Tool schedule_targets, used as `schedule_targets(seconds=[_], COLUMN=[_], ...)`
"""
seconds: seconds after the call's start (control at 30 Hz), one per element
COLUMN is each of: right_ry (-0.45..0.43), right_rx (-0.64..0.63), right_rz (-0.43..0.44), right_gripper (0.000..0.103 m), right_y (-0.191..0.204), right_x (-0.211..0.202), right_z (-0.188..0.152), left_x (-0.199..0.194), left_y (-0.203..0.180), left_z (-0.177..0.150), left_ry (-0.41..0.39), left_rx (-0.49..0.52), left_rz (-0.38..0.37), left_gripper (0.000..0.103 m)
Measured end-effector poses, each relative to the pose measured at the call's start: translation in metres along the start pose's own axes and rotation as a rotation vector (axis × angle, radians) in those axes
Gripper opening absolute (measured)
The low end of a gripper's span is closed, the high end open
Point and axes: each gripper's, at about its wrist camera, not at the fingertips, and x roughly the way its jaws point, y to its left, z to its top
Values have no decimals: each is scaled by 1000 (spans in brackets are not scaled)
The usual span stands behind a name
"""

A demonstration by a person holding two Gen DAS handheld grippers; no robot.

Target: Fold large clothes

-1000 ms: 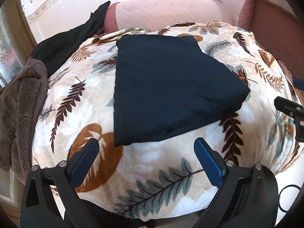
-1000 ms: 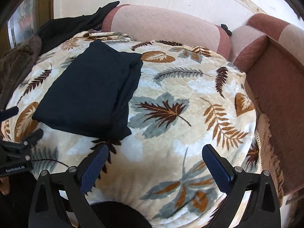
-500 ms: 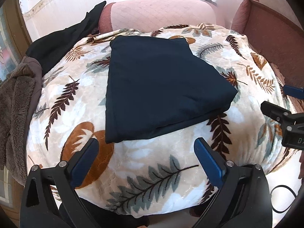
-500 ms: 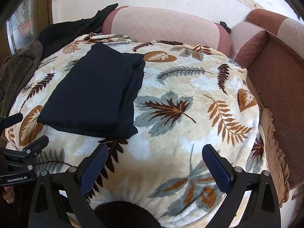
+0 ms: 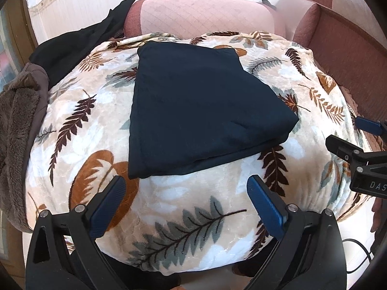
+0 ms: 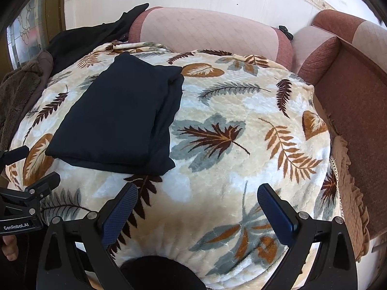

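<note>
A dark navy garment [image 5: 193, 106] lies folded into a flat rectangle on the leaf-patterned blanket [image 5: 188, 207]; in the right wrist view the same navy garment [image 6: 121, 118] sits left of centre. My left gripper [image 5: 186, 205] is open and empty, hovering just short of the garment's near edge. My right gripper [image 6: 197, 215] is open and empty too, over bare blanket [image 6: 241, 145] to the right of the garment. Each gripper shows at the edge of the other's view: right gripper [image 5: 348, 140], left gripper [image 6: 26, 166].
A black garment [image 5: 79, 41] is draped at the back left, and a brown fleecy one [image 5: 17, 130] hangs at the left edge. The pink sofa back [image 5: 205, 14] and a reddish-brown armrest [image 6: 358, 101] border the blanket. A hand [image 6: 9, 249] shows low left.
Both grippers have drawn back and lifted slightly, so more of the blanket's front edge shows. The folded garment has not moved. Both stay open.
</note>
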Motion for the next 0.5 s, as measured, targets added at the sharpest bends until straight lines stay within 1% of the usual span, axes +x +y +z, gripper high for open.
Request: schedule_targets(seconds=[0.37, 0.5], right_ry=[-6, -4], right_rx=[-3, 5], right_rz=[-3, -2], right_gripper=[100, 100], right_y=[1, 0], right_x=[-1, -1], right_z=[-2, -3], left_x=[-3, -5], left_y=[-1, -3], left_z=[0, 2], left_ry=[10, -1], left_rx=[-29, -29], left_rz=[-39, -28], left_gripper=[101, 101])
